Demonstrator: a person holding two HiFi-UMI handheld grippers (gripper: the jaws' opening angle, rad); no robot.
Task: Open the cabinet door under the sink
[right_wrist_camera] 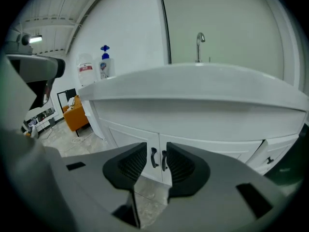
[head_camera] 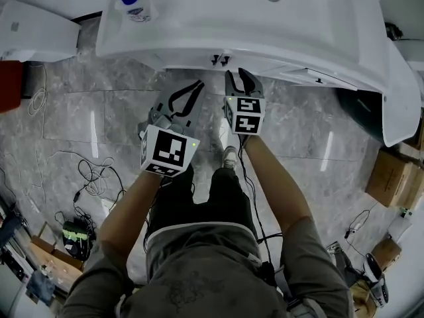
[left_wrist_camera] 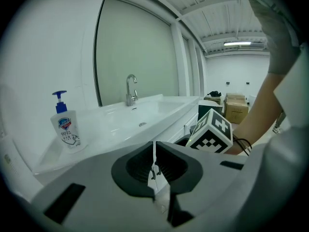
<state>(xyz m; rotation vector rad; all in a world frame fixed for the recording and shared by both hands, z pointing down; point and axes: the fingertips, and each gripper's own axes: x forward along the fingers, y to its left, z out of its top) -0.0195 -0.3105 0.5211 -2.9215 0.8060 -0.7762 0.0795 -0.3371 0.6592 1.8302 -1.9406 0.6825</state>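
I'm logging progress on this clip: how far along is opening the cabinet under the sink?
Done: nothing yet; both cabinet doors look closed, their handles side by side. In hand: the right gripper is open and aimed at the handles, short of them; the left gripper is shut, holding nothing. Left: close on a handle and pull the door open.

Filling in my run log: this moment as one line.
stage: pre-contact | left gripper: shut, empty | right gripper: open, framing dark curved handles of white under-sink cabinet doors | doors: closed
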